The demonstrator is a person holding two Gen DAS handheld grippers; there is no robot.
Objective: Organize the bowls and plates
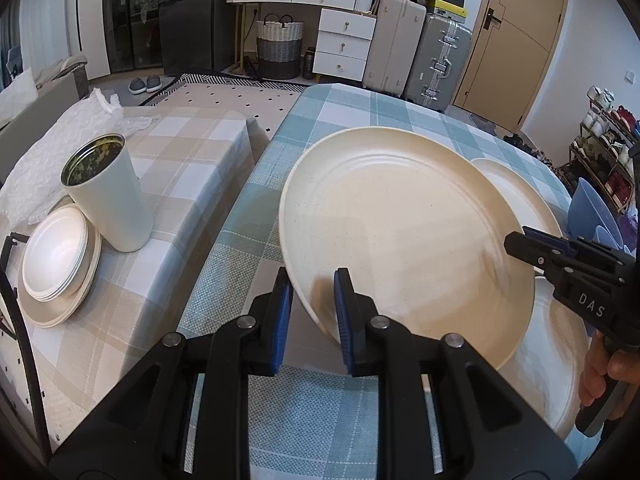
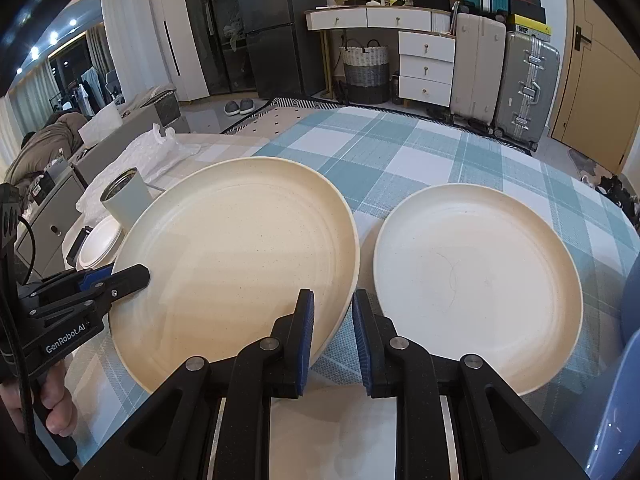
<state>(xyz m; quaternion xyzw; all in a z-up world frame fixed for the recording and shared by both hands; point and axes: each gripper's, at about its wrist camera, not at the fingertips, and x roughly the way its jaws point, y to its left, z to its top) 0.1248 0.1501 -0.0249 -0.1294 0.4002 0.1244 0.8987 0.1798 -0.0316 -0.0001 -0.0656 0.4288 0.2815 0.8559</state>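
— What do we hold?
— Our left gripper [image 1: 313, 312] pinches the near rim of the large round cream plate [image 1: 404, 232], tilted above the blue-checked tablecloth [image 1: 256, 200].
— And opposite us?
— Our right gripper [image 1: 520, 242] meets that plate's right rim.

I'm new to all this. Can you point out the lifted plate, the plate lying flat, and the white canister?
lifted plate [image 2: 240, 256]: right wrist view, centre of its face.
flat plate [image 2: 476, 276]: right wrist view, middle of its well.
white canister [image 1: 114, 204]: left wrist view, its side wall.
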